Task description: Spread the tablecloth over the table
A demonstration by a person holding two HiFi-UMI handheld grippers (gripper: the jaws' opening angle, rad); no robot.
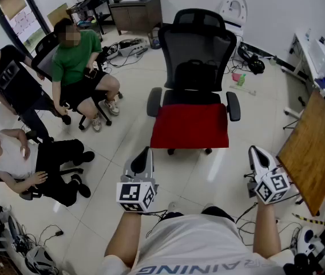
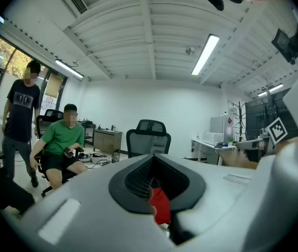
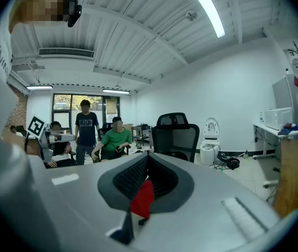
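Pale tiled floor (image 1: 122,142) fills most of the head view. Ahead of both claws stands a black office chair (image 1: 197,50) with the red tablecloth (image 1: 190,125) lying on it. My left claw (image 1: 145,153) and my right claw (image 1: 254,150) hang side by side, well apart from the chair. Each has its jaws pressed together and holds nothing. In both gripper views a bit of red shows through the slit of the jaws (I judge it is the cloth seen far ahead, not something gripped).

The step in hand, as I judge it, is to fetch the cloth. To do it well I would first open both claws wide. Then I would bring them forward and down to the near edge of the cloth, one claw at each near corner, inside the two armrests (image 1: 154,102). The chair can probably roll, so I would come from above and pinch, not push. The wooden surface (image 1: 311,145) is near, to the right of my right claw, so the carry should be short. Three people (image 1: 76,56) are far to the left of my left claw, and the swing should go away from them.

The cloth is plain deep red and lies flat and smooth from armrest to armrest. Its near edge hangs a little over the front. I cannot tell in how many layers it is folded.
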